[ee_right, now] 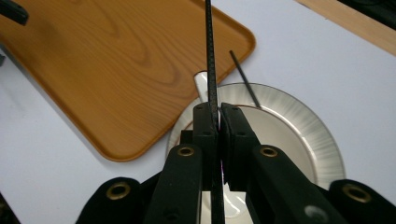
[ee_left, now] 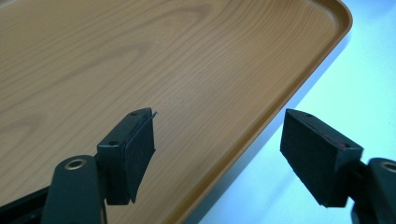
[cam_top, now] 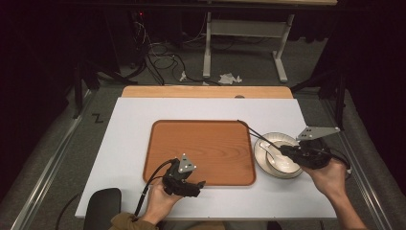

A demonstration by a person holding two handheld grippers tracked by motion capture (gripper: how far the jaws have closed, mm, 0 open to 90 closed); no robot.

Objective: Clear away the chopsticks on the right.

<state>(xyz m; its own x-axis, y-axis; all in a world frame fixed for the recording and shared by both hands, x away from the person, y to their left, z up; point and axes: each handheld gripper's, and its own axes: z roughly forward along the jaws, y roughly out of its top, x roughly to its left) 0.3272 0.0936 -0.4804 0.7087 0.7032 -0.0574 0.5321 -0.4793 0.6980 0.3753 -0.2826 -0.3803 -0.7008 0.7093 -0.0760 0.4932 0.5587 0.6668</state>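
Right now, from where I stand:

Table: a white tabletop (cam_top: pixel 129 143) with a strip of bare wood along its far edge.
Tray: a wooden tray (cam_top: pixel 201 143) lies flat in the middle of the table; its bed is bare.
Bowl: a white bowl (cam_top: pixel 287 143) sits on the table just beside the tray's right edge, and a white spoon (cam_top: pixel 266 149) rests in it.
Chopsticks: two thin black sticks. One chopstick (ee_right: pixel 209 56) runs straight up between the right jaws and out over the tray corner; the second chopstick (ee_right: pixel 245 79) lies beside it, its far end out past the bowl's rim, and I cannot tell where its lower end goes.
Right gripper: the right gripper (cam_top: pixel 289 151) is held over the bowl's near right side by the right hand (cam_top: pixel 330 177). Its jaws are pressed together on the first chopstick, no gap left between them.
Left gripper: the left gripper (cam_top: pixel 201 184) sits low at the tray's near edge in the left hand (cam_top: pixel 160 201). Its jaws stand wide apart with nothing between them, one pad (ee_left: pixel 137 154) over the tray, the other over the white table beside the rim.
Cable: a black lead (cam_top: pixel 148 184) trails from the left gripper toward the table's near edge.
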